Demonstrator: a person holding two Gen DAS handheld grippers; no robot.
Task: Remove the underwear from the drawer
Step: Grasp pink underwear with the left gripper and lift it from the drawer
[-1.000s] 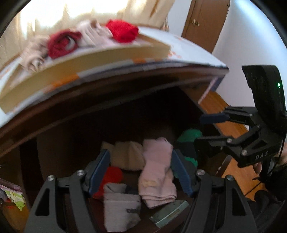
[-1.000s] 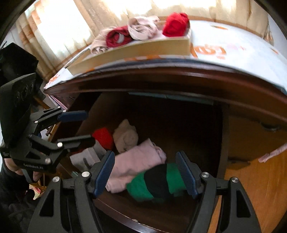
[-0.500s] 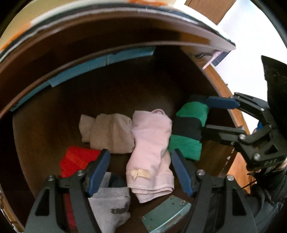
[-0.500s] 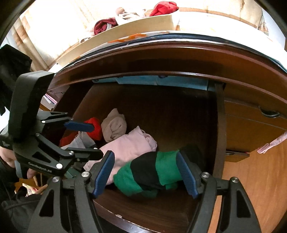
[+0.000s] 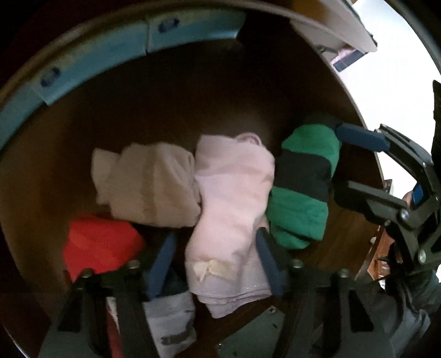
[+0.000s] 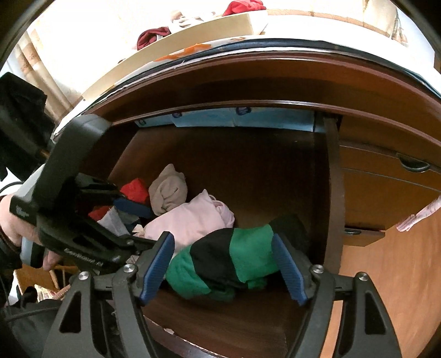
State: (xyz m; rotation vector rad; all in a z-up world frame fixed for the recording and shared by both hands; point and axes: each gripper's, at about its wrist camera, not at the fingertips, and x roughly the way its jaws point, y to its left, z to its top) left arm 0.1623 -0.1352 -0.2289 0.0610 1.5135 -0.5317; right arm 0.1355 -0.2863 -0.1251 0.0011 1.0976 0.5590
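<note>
Left gripper [image 5: 215,264] lowered, fingers closing astride pink underwear [image 5: 231,198], right gripper [image 6: 223,267] released astride green roll [image 6: 228,261].

Folded underwear [image 5: 231,198] lies in the drawer [image 5: 193,96], boxes [image 5: 190,24] behind.

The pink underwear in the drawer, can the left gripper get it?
Probably yes. The left gripper is closing with the pink underwear between its fingers, and nothing lies on top. The beige roll and the green one crowd its sides.

Curtains [image 6: 41,71], blue boxes [image 5: 190,24]
</note>
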